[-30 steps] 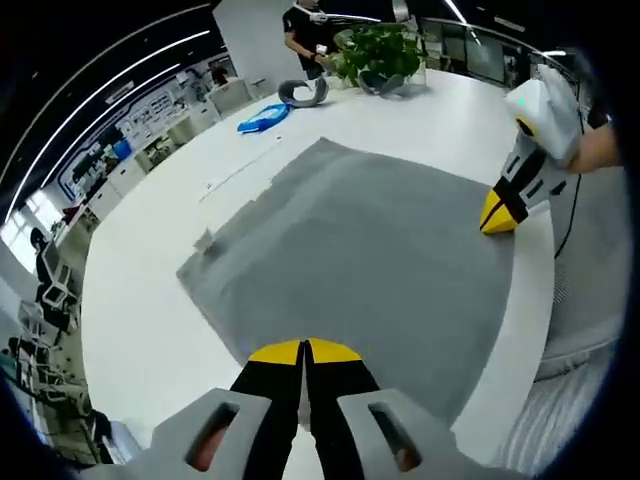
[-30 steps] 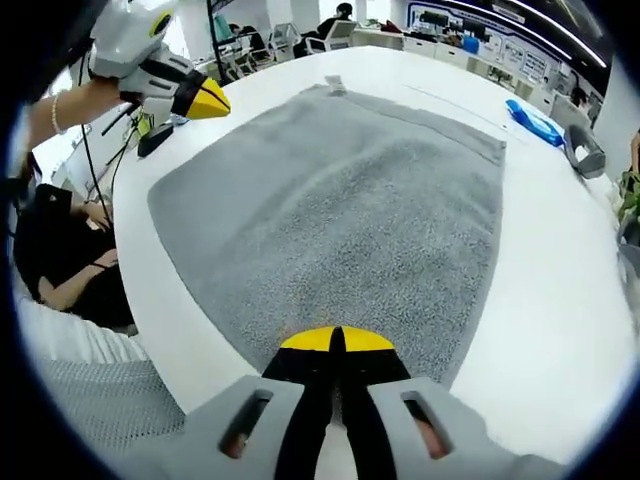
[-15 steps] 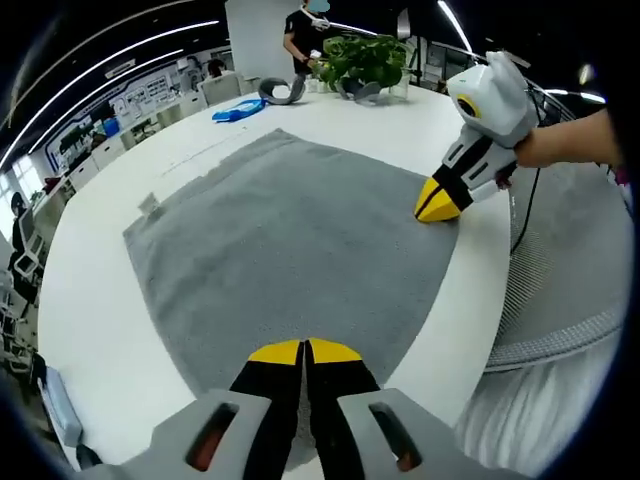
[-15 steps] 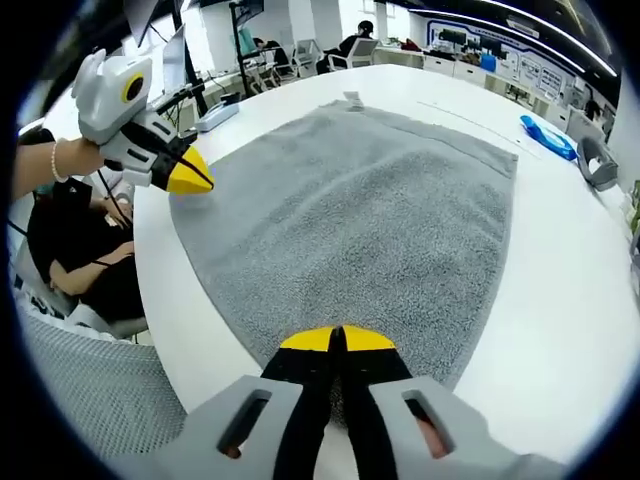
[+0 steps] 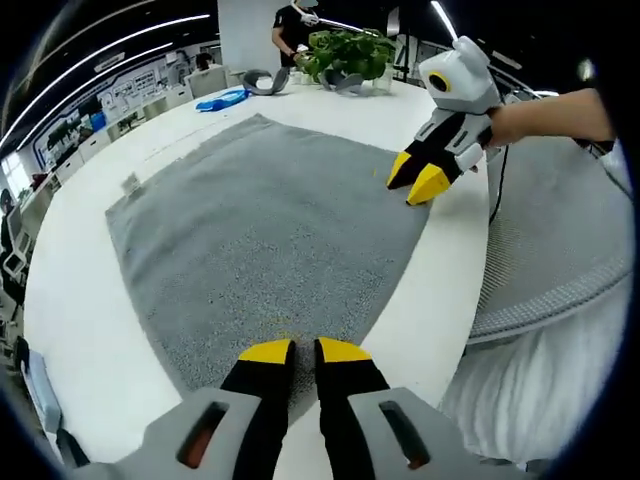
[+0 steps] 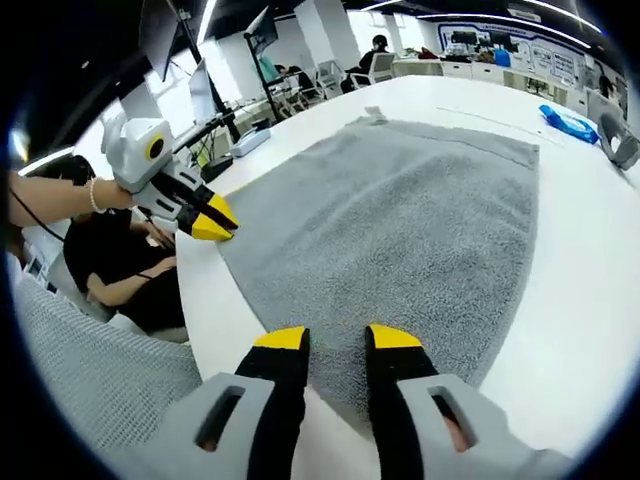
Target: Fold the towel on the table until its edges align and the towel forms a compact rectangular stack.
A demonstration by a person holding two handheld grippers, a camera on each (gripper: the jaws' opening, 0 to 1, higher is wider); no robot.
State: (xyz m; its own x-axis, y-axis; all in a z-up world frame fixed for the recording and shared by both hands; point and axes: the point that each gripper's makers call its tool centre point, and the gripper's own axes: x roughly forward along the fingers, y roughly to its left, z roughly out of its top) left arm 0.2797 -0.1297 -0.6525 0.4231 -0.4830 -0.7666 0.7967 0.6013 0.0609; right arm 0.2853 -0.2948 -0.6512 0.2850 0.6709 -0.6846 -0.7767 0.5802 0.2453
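In the left gripper view, the grey towel [image 5: 262,225] lies spread flat in a single layer on the white table [image 5: 75,330], its pile evenly nubbly and without folds. A small label tab [image 5: 130,182] sticks out at its far left corner. The left tool [image 5: 304,350] rises from the bottom of the view with its yellow-tipped jaws slightly parted, a narrow gap between them, poised over the near corner of the towel; nothing is pinched. The right tool [image 5: 420,177], held by a hand [image 5: 505,125], reaches in from the right with its two yellow tips spread at the towel's right corner. Far across the table are a blue packet [image 5: 220,99], a grey curved object [image 5: 264,81] and a green plant [image 5: 347,52], with a person standing behind them.

In the right gripper view, the same towel [image 6: 400,230] stretches away over the table [image 6: 590,300], flat and roughly rectangular, its far edge showing a woven band. The right tool [image 6: 336,338] has its jaws clearly spread, straddling the near edge of the towel with nothing gripped. The left tool [image 6: 215,222] comes in from the left, tips slightly apart right at the towel's left corner; whether it touches the cloth cannot be told. A blue packet [image 6: 568,122] lies far off to the right.
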